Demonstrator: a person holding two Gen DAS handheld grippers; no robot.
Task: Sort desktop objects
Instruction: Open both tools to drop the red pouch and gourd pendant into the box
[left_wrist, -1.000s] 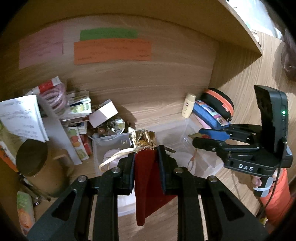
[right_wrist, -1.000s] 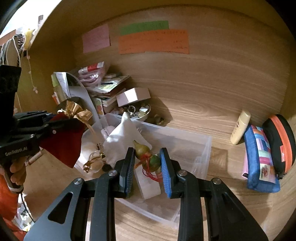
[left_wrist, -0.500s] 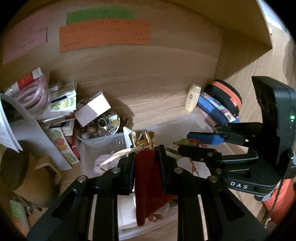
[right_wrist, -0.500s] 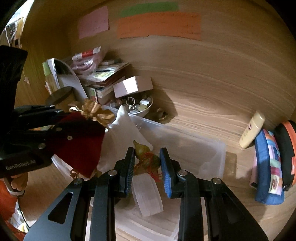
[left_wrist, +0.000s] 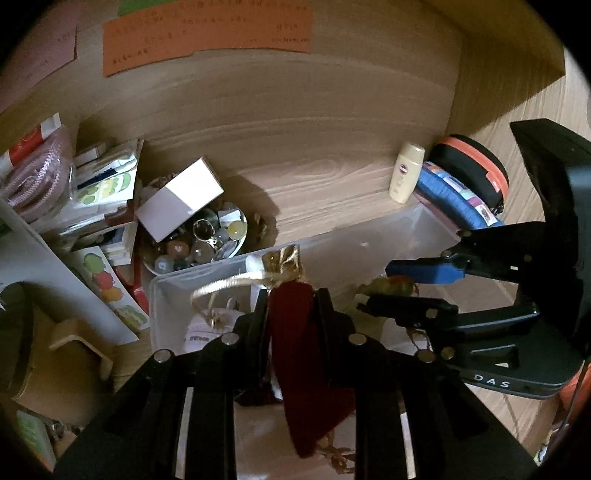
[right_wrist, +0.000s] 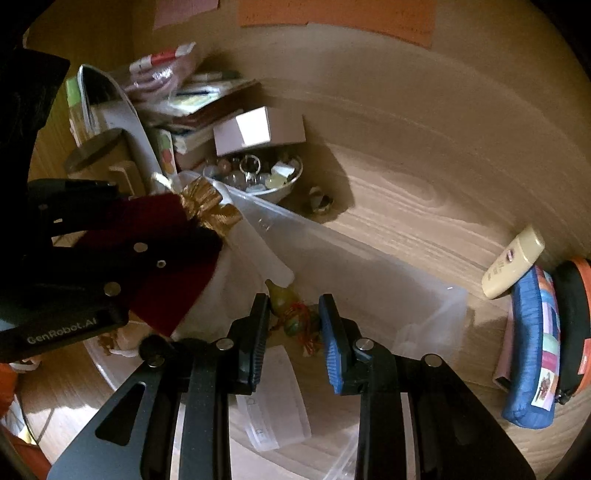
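The left gripper (left_wrist: 291, 306) is clamped on a dark red velvet pouch (left_wrist: 306, 369) with a gold gathered top (left_wrist: 284, 262) that sticks out just past the fingertips, while the pouch body hangs back between the fingers. Below and ahead of those fingers lies a clear plastic bin (left_wrist: 369, 243). The right gripper (right_wrist: 293, 314) pinches a small green gourd charm (right_wrist: 282, 299) with red cord, its narrow end poking out beyond the black finger, above the same bin. The left wrist view alone shows the gold cord loop (left_wrist: 221, 286) curling out to the left of the pouch and a white cloth bag (left_wrist: 210, 328) in the bin under it; it shows the other gripper side-on, the charm caught between its blue pad and black finger. The right wrist view alone shows a clear ruler-like strip (right_wrist: 273, 398) on the bin floor beneath its fingers. Ahead of both sets of fingers, a bowl of beads and rings (right_wrist: 258, 177) sits beside the bin's far corner under a white box (right_wrist: 258, 129). To the right of the fingers, outside the bin, lie a cream tube (right_wrist: 513, 266), a blue pencil case (right_wrist: 532, 350) and a black case with orange trim (left_wrist: 469, 166).
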